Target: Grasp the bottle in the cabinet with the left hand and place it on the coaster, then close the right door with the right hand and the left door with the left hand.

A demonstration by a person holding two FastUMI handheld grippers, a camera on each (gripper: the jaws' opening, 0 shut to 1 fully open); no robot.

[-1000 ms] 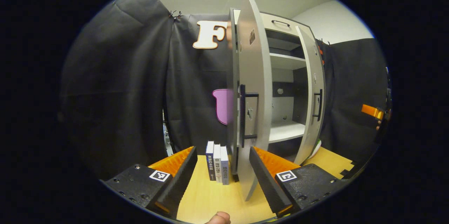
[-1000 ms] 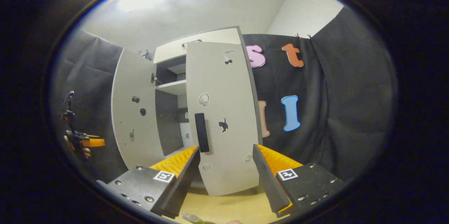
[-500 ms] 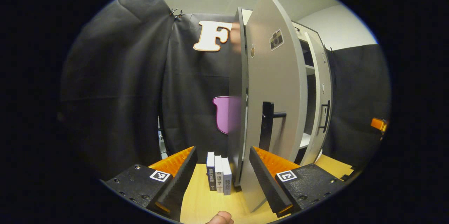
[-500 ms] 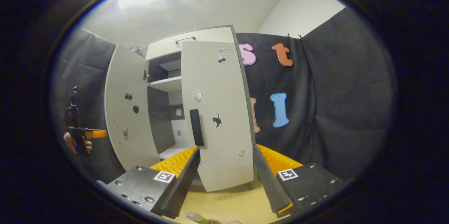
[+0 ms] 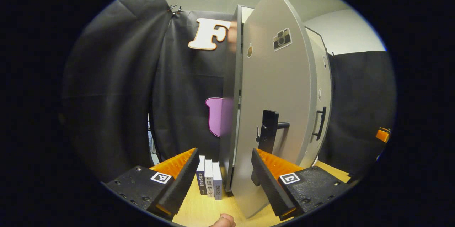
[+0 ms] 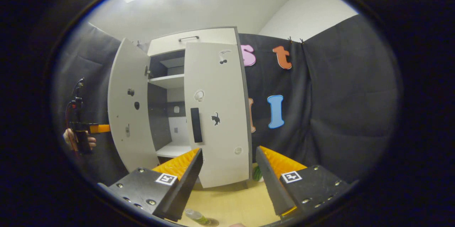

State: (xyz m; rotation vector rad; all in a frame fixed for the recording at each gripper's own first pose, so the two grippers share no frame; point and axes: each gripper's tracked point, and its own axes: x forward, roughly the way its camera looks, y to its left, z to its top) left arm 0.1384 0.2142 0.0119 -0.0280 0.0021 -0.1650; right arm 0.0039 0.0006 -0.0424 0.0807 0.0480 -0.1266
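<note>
In the left gripper view, the left tongs (image 5: 224, 180) are held level and spread wide, the left door (image 5: 273, 113) standing at centre between the fingers. In the right gripper view, the right tongs (image 6: 229, 184) are likewise released below the nearly shut right door (image 6: 217, 113). The bottle (image 6: 196, 217) is seen at the bottom edge on the worktop (image 6: 231, 205).

Both tools stand with fingers spread wide and empty: the left tool (image 5: 224, 180) low before the pale grey cabinet door (image 5: 277, 106), the right tool (image 6: 229, 180) likewise.
</note>
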